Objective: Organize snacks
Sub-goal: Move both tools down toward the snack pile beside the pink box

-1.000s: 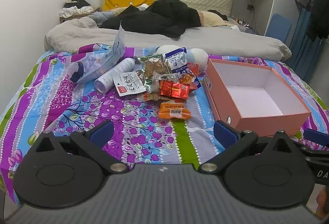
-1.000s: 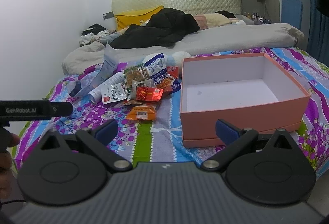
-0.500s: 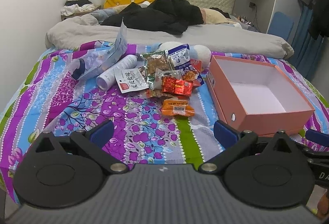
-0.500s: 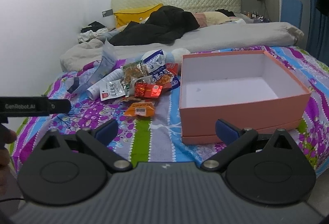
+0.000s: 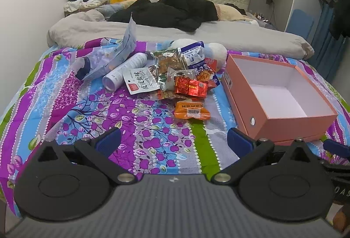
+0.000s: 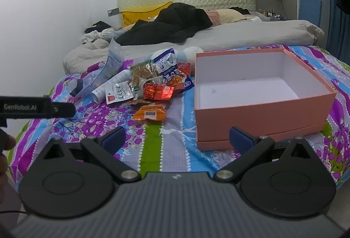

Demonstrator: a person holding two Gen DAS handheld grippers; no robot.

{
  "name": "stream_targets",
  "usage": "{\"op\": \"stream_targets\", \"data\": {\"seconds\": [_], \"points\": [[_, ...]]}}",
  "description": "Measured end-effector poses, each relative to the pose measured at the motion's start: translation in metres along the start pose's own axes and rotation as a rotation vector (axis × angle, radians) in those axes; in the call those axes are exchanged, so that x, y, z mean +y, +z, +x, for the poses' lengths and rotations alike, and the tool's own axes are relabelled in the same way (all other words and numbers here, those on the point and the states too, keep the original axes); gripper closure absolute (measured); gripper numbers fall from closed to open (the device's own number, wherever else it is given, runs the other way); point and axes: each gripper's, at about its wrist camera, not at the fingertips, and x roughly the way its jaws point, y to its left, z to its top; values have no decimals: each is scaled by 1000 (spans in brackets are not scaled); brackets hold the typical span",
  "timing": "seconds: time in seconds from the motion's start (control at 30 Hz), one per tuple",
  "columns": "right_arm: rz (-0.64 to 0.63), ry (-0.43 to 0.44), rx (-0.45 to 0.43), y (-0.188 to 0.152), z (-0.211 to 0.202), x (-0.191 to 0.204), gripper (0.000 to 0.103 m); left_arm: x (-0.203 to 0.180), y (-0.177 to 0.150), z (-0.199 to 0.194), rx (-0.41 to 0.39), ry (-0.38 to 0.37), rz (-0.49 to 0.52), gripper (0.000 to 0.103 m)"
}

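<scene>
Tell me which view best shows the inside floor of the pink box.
The right wrist view: the pink box faces the camera broadly, its white floor mostly visible and empty. The left wrist view shows the pink box obliquely at the right, floor partly hidden by the near wall.

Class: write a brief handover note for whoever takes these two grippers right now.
Left gripper: open, holding nothing.
Right gripper: open, holding nothing.
Snacks: piled on the bedspread left of the pink box; the orange packet lies nearest, the red packet just behind it.
Done: nothing; the box holds no snacks.
Left: move every snack into the box.
</scene>
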Motion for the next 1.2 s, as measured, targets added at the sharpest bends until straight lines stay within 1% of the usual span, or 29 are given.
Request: {"op": "stream_targets", "data": {"seconds": [0.2, 0.27, 0.33, 0.53, 0.67, 0.8, 0.97, 1.03, 1.1, 1.17, 1.2], "points": [[-34, 15, 2, -2, 5, 5, 0, 9, -2, 10, 10, -10, -19, 0], [-54, 15, 5, -3, 9, 10, 0, 14, 0, 16, 23, -11, -36, 0], [-63, 36, 24, -4, 16, 16, 0, 19, 2, 21, 32, -10, -61, 0], [-109, 70, 37, -6, 30, 36, 0, 33, 10, 32, 22, 5, -52, 0], [-137, 85, 34, -6, 40, 50, 1, 51, 13, 43, 30, -7, -97, 0], [-165, 98, 37, -7, 54, 63, 1, 68, 13, 55, 40, 22, -108, 0], [-194, 123, 42, -8, 72, 75, 2, 87, 13, 69, 48, 39, -120, 0], [-197, 126, 45, -9, 81, 78, 2, 93, 14, 76, 49, 33, -123, 0], [-197, 121, 43, -9, 91, 79, 2, 98, 13, 85, 45, 8, -125, 0], [-189, 124, 41, -10, 100, 81, 2, 100, 14, 97, 63, 2, -127, 0], [-188, 131, 47, -11, 106, 82, 5, 102, 15, 106, 74, 3, -124, 0]]}}
